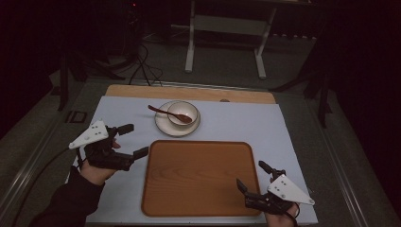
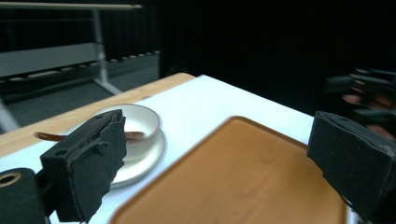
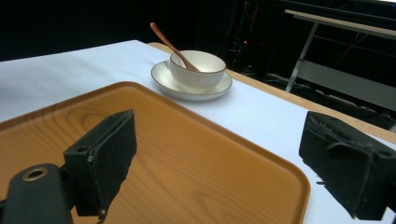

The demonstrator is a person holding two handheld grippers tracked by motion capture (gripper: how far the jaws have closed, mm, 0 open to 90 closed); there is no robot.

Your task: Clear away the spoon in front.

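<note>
The table (image 1: 118,113) carries the tray (image 1: 198,177) at near centre, flanked by the left gripper (image 1: 130,140) and right gripper (image 1: 253,174), both spread and empty, with saucer (image 1: 163,124), bowl (image 1: 183,112) and spoon (image 1: 166,113) beyond.

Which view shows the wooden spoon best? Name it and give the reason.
The right gripper view: the wooden spoon is sharp there, its handle rising over the bowl rim. The high view shows the whole spoon but small. In the left gripper view the left tool's jaw hides most of the spoon.
</note>
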